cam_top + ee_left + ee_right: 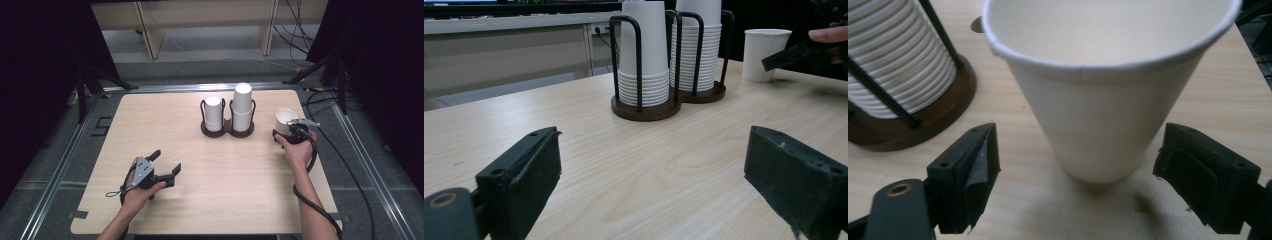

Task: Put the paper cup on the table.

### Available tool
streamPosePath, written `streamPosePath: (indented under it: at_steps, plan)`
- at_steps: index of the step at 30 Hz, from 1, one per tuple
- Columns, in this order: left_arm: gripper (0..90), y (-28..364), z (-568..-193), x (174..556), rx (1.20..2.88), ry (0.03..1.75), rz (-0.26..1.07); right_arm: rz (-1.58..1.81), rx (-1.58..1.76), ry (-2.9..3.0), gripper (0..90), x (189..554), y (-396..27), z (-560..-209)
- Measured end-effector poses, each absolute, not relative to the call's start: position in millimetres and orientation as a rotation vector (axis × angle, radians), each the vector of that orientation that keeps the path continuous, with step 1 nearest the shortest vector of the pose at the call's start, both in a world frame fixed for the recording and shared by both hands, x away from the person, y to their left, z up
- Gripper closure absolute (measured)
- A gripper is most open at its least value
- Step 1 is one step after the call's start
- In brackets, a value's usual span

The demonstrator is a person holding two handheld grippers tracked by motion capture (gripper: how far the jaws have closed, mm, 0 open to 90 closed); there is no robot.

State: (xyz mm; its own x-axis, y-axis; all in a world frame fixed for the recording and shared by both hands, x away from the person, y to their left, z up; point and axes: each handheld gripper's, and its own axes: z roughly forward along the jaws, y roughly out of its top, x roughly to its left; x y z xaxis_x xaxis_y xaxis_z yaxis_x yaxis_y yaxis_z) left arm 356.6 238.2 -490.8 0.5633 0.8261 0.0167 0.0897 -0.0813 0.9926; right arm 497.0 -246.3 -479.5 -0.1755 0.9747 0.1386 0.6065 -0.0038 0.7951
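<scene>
right gripper (289, 131): jaws wide apart, cup between them, not gripped
left gripper (166, 167): released, idle, well short of holder
paper cup (1108, 95): upright on table, just right of cup holder (228, 131)
progress: one cup set out of the stacks; release looks done, backing the gripper off is left

Cup holder (227, 131): dark brown round bases, black wire uprights. 
Stacked cups (242, 107) in holder: plain white, ribbed look from layered rims. 
Second stack (213, 113), left of taller one: same white. 
Single paper cup (285, 120), right of holder: white outside, cream-white inside, no print. 
Table (210, 195) under holder: pale wood, fine lengthwise grain. 
Right gripper (296, 131), right of holder beside single cup: black, grey plate on top. 
Left gripper (167, 167), well in front of holder: black jaws, grey plate, black cable. 
Floor around table: grey. Shelving behind: light beige.
</scene>
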Motion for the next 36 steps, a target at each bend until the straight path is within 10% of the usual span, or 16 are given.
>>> streamPosePath:
  at_steps: [36]
  plan:
    - [7.0, 240.9, -493.6, 355.8, 1.573, 0.843, 0.743, 1.247, 1.441, 1.796, 19.1, 383.6, -256.8, -466.5]
